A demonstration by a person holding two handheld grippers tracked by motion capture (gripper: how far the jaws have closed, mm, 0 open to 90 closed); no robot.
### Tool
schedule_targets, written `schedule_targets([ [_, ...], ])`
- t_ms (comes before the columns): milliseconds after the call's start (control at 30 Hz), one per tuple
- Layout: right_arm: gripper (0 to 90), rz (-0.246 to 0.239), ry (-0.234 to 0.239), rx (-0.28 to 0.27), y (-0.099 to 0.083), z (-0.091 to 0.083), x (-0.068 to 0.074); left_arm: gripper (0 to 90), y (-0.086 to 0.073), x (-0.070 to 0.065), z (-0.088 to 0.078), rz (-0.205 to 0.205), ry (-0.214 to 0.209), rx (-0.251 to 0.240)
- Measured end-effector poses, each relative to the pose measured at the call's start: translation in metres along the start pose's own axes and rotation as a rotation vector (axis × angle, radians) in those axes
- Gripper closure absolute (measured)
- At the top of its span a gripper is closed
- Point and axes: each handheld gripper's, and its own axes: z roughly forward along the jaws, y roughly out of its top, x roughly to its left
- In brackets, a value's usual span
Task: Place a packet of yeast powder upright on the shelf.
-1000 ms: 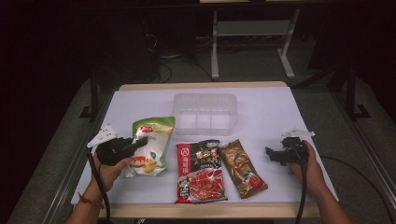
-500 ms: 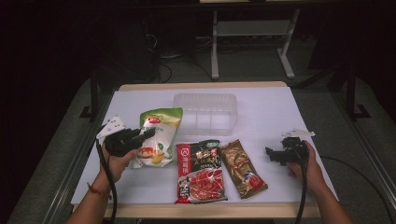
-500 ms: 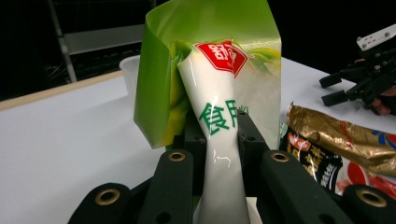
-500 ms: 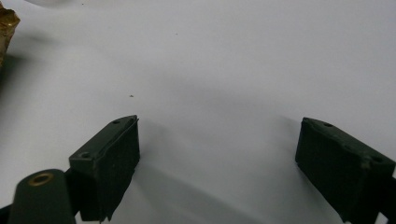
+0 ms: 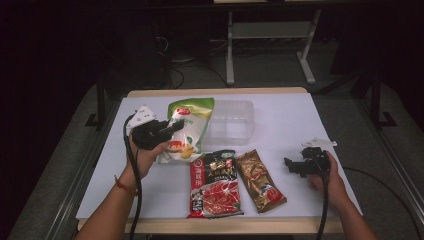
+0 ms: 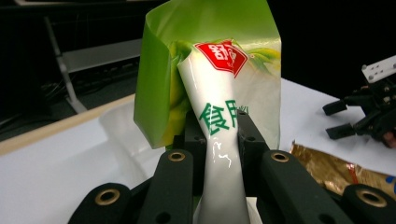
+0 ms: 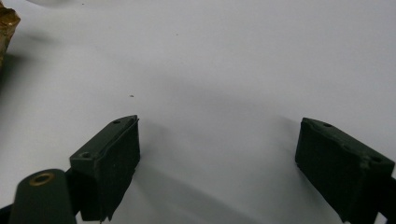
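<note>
My left gripper (image 5: pixel 172 128) is shut on a green and white food pouch (image 5: pixel 186 130) and holds it lifted off the table, in front of a clear plastic box (image 5: pixel 231 121). In the left gripper view the pouch (image 6: pixel 219 93) stands pinched and folded between my two black pads (image 6: pixel 250 135). My right gripper (image 5: pixel 291 166) rests at the right of the white table (image 5: pixel 285 120), held by a hand, with its jaws wide apart. In the right gripper view the pads (image 7: pixel 114 158) hover over bare white table with nothing between them.
A red pouch (image 5: pixel 214 184) and a brown-gold pouch (image 5: pixel 260 180) lie side by side at the front middle. The brown-gold pouch (image 6: pixel 336 170) also shows in the left gripper view. Dark floor and a metal stand (image 5: pixel 265 35) lie beyond the table's far edge.
The left gripper has carried the green pouch up off the table and toward the clear box. The right gripper has stayed in place.
</note>
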Motion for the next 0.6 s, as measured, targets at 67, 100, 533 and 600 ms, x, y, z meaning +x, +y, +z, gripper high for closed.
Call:
schedule_targets([
  [67, 13.0, -0.001, -0.002, -0.001, 0.000, 0.000, 0.000, 78.7, 0.005, -0.001, 0.006, 0.004, -0.005, -0.006],
  [100, 13.0, -0.001, -0.003, -0.001, 0.000, 0.000, 0.001, 78.7, 0.007, -0.001, 0.010, -0.001, -0.015, -0.016],
  [533, 13.2, -0.014, -0.013, -0.007, 0.000, -0.001, 0.002, 78.7, 0.027, -0.011, 0.064, 0.001, 0.004, -0.013],
  [600, 13.2, -0.017, -0.015, -0.009, -0.001, -0.001, 0.002, 78.7, 0.030, -0.012, 0.072, -0.002, 0.014, -0.013],
])
